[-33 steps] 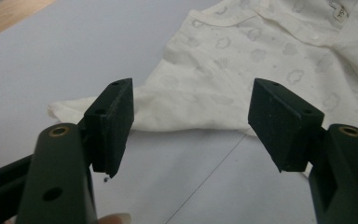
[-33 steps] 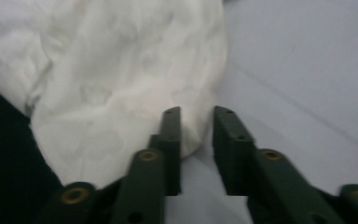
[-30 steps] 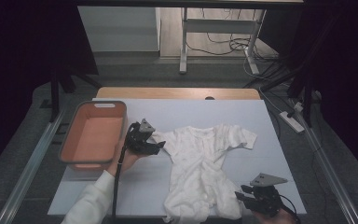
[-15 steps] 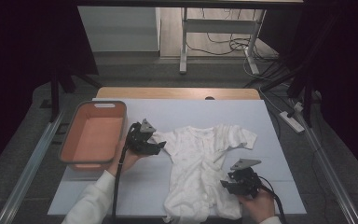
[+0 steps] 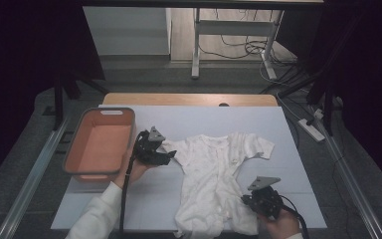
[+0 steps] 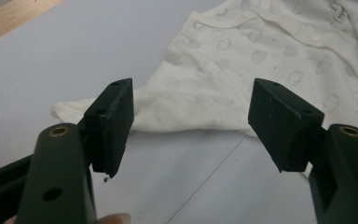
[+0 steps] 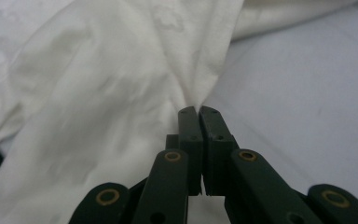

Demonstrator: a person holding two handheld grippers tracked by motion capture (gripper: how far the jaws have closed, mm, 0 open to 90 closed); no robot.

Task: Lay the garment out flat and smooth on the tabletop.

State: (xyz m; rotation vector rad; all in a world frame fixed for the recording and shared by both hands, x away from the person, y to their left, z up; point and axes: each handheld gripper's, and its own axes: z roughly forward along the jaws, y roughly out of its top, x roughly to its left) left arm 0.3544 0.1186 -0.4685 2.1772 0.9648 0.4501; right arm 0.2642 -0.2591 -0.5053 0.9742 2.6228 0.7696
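Garment: white short-sleeved baby bodysuit with faint cloud print (image 5: 219, 184), flat on pale blue-grey table sheet (image 5: 288, 149), centre to lower centre of high view.
Left gripper (image 5: 168, 155): I've got jaws spread wide, aimed at left sleeve (image 6: 121, 105), ready to pinch.
Right gripper (image 5: 245, 199): jaws pressed together on bodysuit's lower right edge, likely anchoring for a fold.
Bin: orange plastic basket (image 5: 99, 144), left, probably destination.

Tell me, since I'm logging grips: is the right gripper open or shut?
Shut. In the right gripper view, the right gripper has its jaws pressed together, pinching an edge of the white baby garment.
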